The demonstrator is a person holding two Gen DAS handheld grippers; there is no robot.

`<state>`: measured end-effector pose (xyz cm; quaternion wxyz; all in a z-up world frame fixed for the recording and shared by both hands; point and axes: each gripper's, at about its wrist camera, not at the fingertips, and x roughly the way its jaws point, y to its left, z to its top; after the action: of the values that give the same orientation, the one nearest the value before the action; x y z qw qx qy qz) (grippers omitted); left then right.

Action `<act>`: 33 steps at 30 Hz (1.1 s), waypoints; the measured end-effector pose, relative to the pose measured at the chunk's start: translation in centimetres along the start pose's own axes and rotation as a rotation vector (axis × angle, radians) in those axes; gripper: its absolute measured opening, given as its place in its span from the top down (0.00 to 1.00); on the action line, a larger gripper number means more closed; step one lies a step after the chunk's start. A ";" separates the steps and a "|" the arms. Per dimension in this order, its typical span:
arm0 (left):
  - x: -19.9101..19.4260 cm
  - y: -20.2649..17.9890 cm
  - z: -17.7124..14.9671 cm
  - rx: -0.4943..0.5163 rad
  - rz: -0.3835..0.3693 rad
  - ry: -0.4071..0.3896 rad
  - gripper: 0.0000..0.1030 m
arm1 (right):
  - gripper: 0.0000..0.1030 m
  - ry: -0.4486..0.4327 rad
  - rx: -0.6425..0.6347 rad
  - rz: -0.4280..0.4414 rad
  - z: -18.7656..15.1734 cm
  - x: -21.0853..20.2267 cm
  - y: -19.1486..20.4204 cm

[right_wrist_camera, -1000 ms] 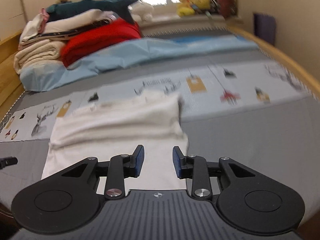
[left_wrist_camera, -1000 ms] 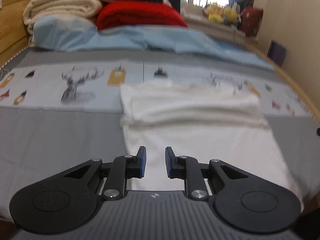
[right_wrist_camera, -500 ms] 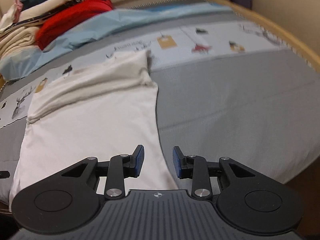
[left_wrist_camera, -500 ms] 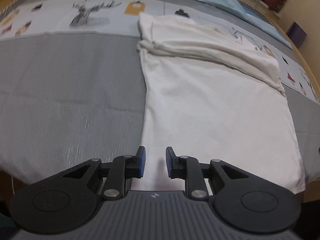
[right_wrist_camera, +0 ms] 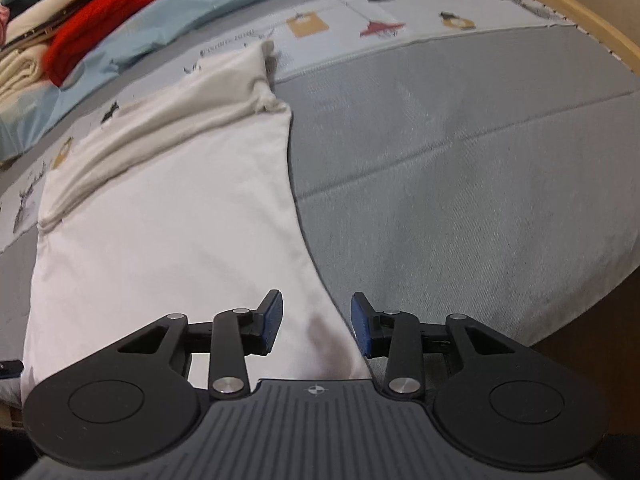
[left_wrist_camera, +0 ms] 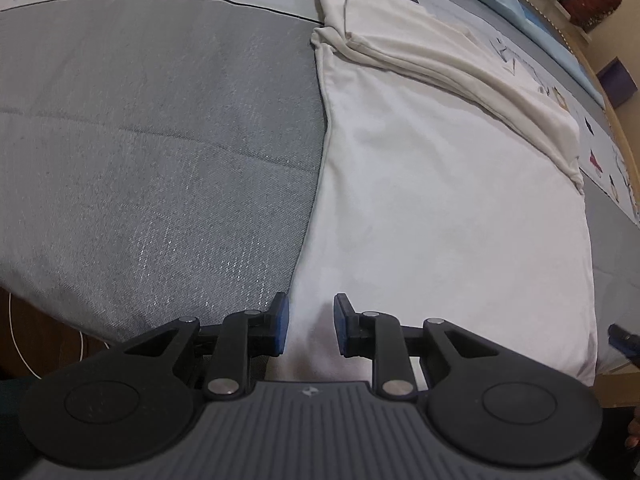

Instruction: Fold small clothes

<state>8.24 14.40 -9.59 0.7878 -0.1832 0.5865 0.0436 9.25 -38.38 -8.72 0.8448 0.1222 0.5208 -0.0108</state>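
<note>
Garment: a white garment (left_wrist_camera: 440, 200) lies spread flat on the bed, its far end folded back on itself into a thick, rumpled band (left_wrist_camera: 448, 64); the near part is smooth.
Same garment, right view: the white cloth (right_wrist_camera: 160, 220) runs from the folded band at the top down to the near edge of the bed.
Bed: a grey quilted cover (left_wrist_camera: 160, 140) with a pale printed strip of small pictures (right_wrist_camera: 360, 24) across it, beyond the folded band.
Left tool: the left tool (left_wrist_camera: 308, 324) hangs just above the garment's near left corner, released, its blue-padded jaws apart with nothing between them; the left pad sits over the cloth's left edge, the right pad over white cloth.
Right tool: the right tool (right_wrist_camera: 316, 324) hangs above the near right corner, also released and gripping nothing; the garment's right edge passes through the gap between its jaws, with grey cover under the right one.
Contact: whether either tool touches the cloth cannot be told.
Background: a light blue sheet (right_wrist_camera: 168, 12) lies beyond the printed strip, with a red blanket (right_wrist_camera: 108, 16) and cream bedding (right_wrist_camera: 20, 72) stacked behind it; a wooden bed rail (right_wrist_camera: 560, 4) curves along the right.
</note>
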 end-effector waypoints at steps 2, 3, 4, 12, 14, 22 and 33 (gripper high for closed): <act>0.0 0.0 -0.1 -0.004 0.010 0.004 0.74 | 0.62 0.017 -0.008 -0.011 -0.2 0.3 0.1; 0.1 0.0 -0.2 -0.004 0.014 0.008 0.74 | 0.62 0.022 -0.010 -0.014 -0.2 0.4 0.2; 0.2 0.0 -0.2 -0.004 0.017 0.012 0.74 | 0.62 0.027 -0.012 -0.019 -0.2 0.5 0.1; 1.0 -0.1 -0.4 0.008 0.057 0.050 0.74 | 0.62 0.083 -0.033 -0.063 -0.5 2.0 -0.1; 1.2 -0.1 -0.5 0.011 0.061 0.055 0.74 | 0.62 0.098 -0.041 -0.066 -0.6 2.4 -0.1; 1.8 -0.6 -0.4 0.034 0.072 0.051 0.74 | 0.59 0.107 -0.069 -0.068 -0.7 2.8 0.1; 1.8 -1.4 -0.7 0.088 0.078 0.046 0.76 | 0.70 0.102 -0.115 -0.042 -0.7 2.8 1.2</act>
<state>8.50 12.60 -11.08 0.7790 -0.1264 0.6126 0.0441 10.09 -36.81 -11.28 0.8225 0.0631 0.5652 0.0077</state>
